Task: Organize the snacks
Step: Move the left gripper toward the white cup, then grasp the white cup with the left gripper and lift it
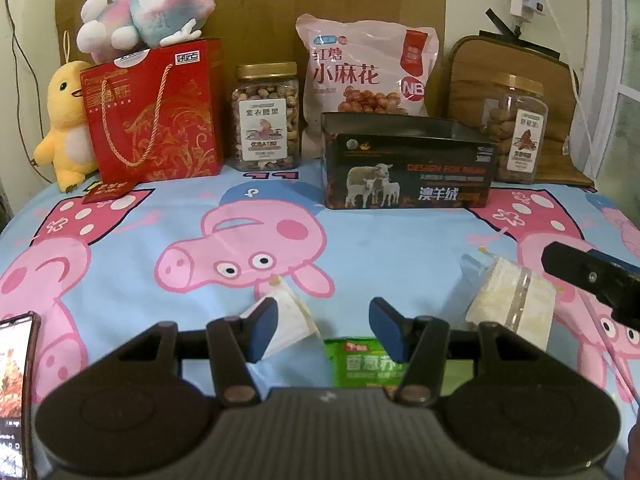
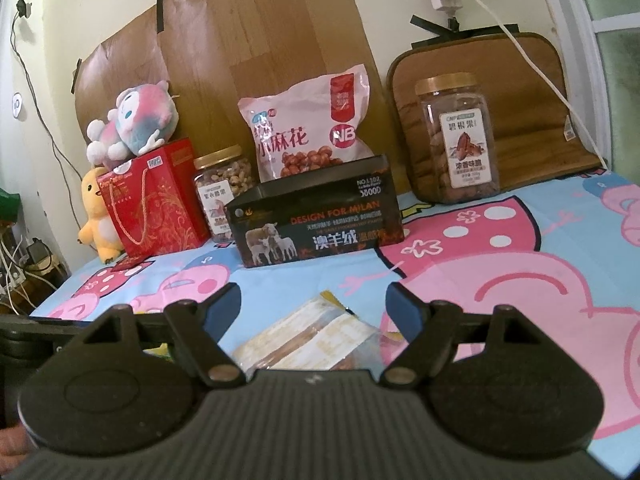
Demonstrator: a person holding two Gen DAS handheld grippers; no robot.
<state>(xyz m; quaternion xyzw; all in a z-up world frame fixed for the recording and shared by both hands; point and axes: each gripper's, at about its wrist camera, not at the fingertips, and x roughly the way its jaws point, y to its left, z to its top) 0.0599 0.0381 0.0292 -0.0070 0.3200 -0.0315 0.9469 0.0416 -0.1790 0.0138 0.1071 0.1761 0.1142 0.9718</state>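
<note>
My left gripper (image 1: 324, 330) is open above the cartoon-pig sheet (image 1: 360, 248). A small white packet (image 1: 290, 322) lies by its left finger and a green snack packet (image 1: 362, 362) lies just under and between the fingers. A cream-and-clear wrapped snack (image 1: 512, 304) lies to the right, beside the right gripper's black body (image 1: 592, 272). My right gripper (image 2: 316, 314) is open over that same cream wrapped snack (image 2: 308, 340), not touching it. An open black tin box (image 1: 404, 164) (image 2: 316, 220) stands beyond, apparently empty.
Along the back stand a red gift bag (image 1: 156, 116), a nut jar (image 1: 266, 116), a pink snack bag (image 1: 364, 68) and a second jar (image 1: 516, 128). Plush toys (image 1: 64, 124) sit at back left. A phone (image 1: 16, 392) lies at the left edge.
</note>
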